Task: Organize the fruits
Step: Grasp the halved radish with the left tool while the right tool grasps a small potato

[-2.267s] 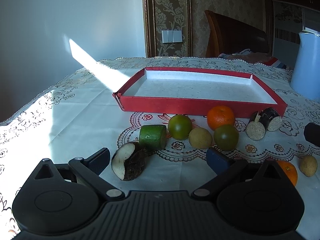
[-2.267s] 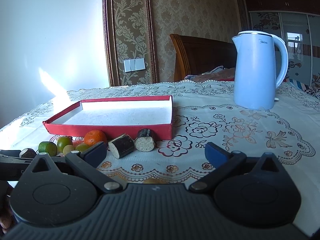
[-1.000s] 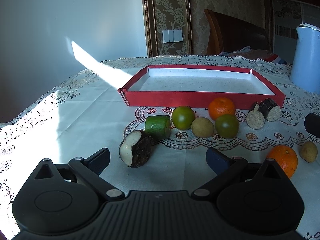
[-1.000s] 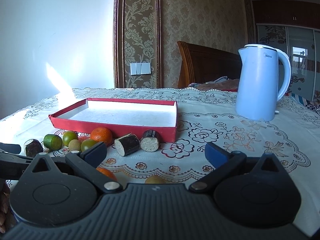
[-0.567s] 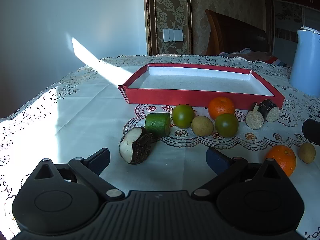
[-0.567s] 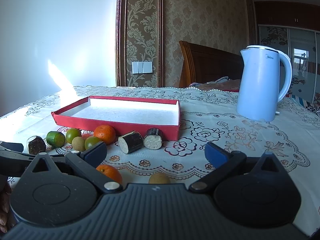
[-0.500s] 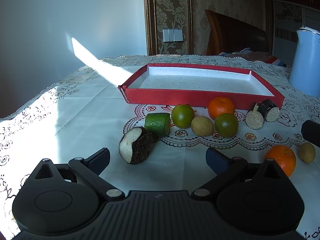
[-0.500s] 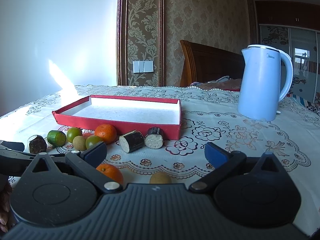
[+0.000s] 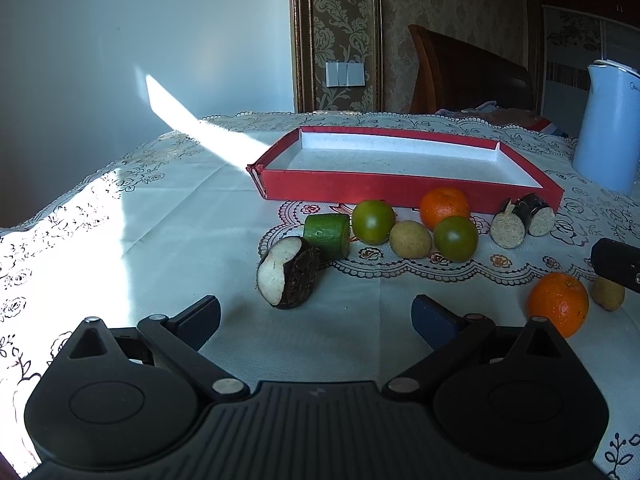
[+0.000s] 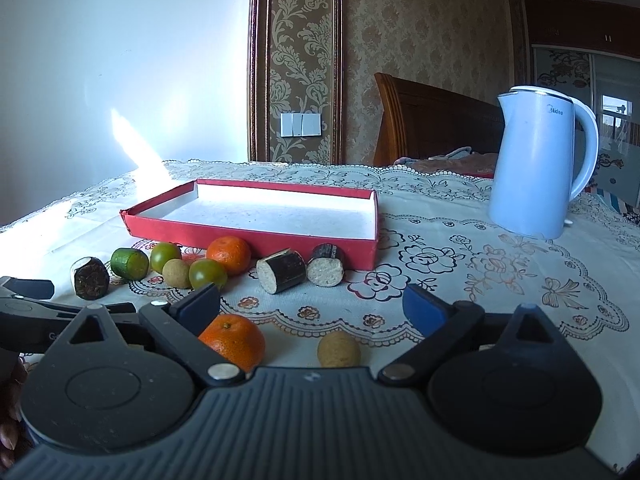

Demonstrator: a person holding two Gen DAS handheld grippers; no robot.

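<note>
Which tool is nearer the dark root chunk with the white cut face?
Left. The left tool sits open just short of the root chunk; the right tool is off to its right, by the near orange.

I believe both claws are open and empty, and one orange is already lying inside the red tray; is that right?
Not quite: the red tray holds nothing. The right wrist view shows one orange on the tablecloth just in front of the tray and the other orange near the right claw. Both claws, including the left claw, are open and empty.

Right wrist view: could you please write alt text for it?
An open right hand-held gripper hovers over an orange and a tan fruit on a lace tablecloth; beyond lie more fruit pieces, an empty red tray and a blue kettle.
</note>
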